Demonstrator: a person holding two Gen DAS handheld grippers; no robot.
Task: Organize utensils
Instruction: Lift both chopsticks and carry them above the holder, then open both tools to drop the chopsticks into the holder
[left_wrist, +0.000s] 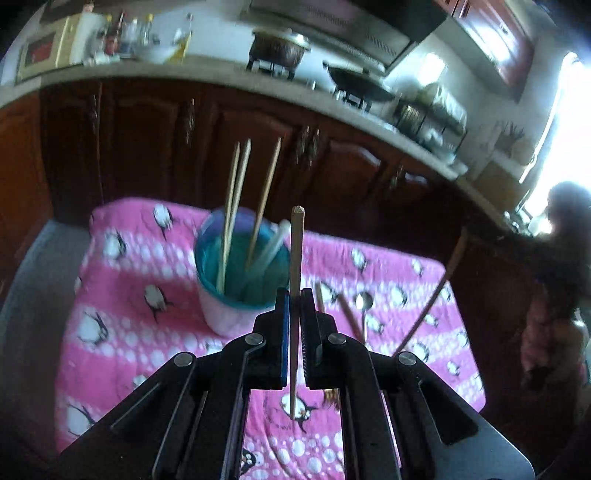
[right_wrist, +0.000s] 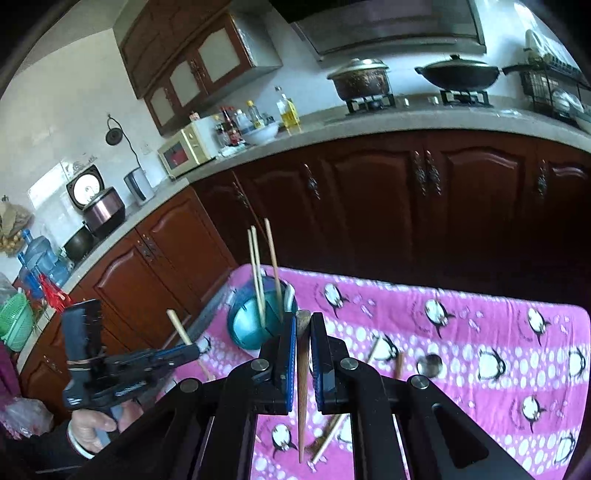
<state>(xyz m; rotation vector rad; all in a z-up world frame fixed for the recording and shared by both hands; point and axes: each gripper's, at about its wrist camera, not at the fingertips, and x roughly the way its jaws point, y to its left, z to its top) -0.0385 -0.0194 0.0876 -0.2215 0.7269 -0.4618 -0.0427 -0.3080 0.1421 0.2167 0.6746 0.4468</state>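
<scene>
Teal cup (left_wrist: 242, 273) stands upright near the far-left part of the pink penguin cloth (left_wrist: 122, 295), already holding three pale chopsticks (left_wrist: 236, 206) plus a white utensil (left_wrist: 273, 243) leaning on its rim, so part of the sorting looks done. Left claw (left_wrist: 294, 325) is shut on a pale chopstick (left_wrist: 296, 258), held above the cloth just right of the cup, tip pointing away from the cam; right wrist view shows that same claw off to the left w/ the stick angled up. Right claw (right_wrist: 303, 354) is shut on a darker brown chopstick (right_wrist: 303, 387), also lifted over the cloth, near the cup. Both sticks prob. go in the cup next, judging by the task. Still left on the cloth: a metal spoon (right_wrist: 429, 364), a few loose chopsticks (right_wrist: 330, 435) near it, maybe more under the claws, can't tell. Roughly mid-task, I'd say. Surface under the cloth is mostly hidden; only a grey edge shows at left. Beyond: dark red-brown cabinets, pale L-shaped worktop w/ a pot (right_wrist: 360, 79) and wok (right_wrist: 458, 74) on the hob, oil bottles, microwave (right_wrist: 184, 147), rice cooker, water jugs. Bright window at right in the left view, very blown out.
</scene>
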